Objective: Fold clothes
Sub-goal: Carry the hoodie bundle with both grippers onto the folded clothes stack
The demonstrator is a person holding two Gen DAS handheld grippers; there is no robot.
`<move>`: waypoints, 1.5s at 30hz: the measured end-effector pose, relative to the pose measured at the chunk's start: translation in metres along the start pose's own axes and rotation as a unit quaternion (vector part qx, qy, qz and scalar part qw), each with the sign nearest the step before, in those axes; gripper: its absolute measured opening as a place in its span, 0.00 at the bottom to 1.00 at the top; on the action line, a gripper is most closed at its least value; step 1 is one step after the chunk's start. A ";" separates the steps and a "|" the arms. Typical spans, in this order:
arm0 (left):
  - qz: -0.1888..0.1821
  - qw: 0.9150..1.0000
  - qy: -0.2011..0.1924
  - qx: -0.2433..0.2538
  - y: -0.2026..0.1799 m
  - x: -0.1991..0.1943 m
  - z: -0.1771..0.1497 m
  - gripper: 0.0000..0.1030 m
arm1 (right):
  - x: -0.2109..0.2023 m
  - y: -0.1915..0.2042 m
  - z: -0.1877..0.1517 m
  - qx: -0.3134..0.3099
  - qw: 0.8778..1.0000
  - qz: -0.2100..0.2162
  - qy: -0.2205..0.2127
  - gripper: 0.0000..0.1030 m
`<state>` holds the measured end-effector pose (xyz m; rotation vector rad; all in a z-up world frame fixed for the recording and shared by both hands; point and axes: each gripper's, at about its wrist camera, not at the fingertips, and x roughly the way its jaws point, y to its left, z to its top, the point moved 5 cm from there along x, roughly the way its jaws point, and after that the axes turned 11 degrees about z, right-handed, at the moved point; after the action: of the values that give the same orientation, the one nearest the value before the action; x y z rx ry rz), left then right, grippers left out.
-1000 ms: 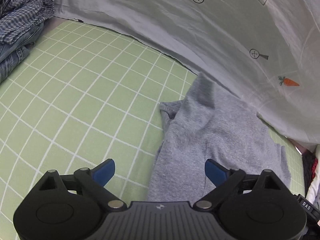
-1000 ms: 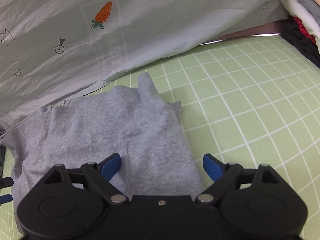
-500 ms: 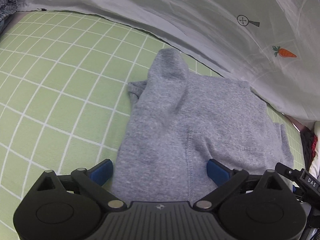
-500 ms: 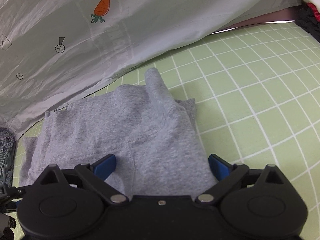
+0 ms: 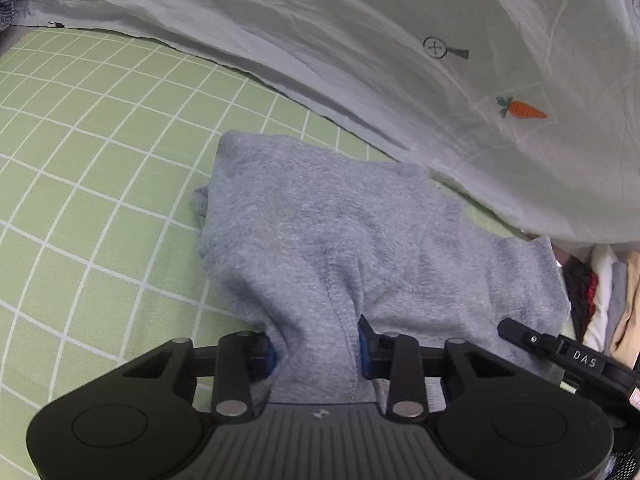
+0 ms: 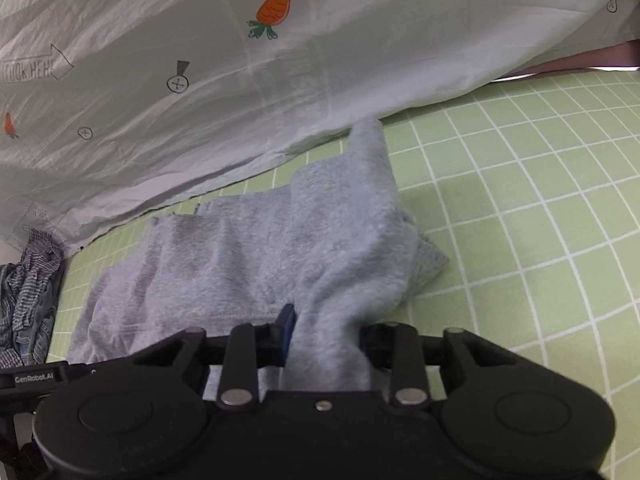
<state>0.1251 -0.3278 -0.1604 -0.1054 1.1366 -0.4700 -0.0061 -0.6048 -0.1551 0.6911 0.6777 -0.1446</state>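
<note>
Green checked bed sheet (image 5: pixel 100 184) carries grey garment (image 5: pixel 332 220), extending straight ahead of left gripper (image 5: pixel 316 350) and right gripper (image 6: pixel 326 336), both clamped on its near edge

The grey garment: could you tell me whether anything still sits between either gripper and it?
Nothing visible does. The left gripper and the right gripper are each already shut on a bunched fold of the grey garment, which lies on the green checked sheet.

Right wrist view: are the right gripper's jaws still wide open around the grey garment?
No: the right gripper has closed, pinching a bunched fold of the grey garment between its blue pads.
</note>
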 end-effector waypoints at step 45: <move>-0.182 0.972 -0.069 0.132 -0.401 -0.119 -0.228 0.22 | -0.417 -0.184 -0.054 0.012 0.982 -0.031 -0.188 0.22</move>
<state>-0.2414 -0.6042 -0.0307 -0.1132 0.9103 -0.9231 -0.4219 -0.7515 -0.0262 0.6430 0.3348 -0.3323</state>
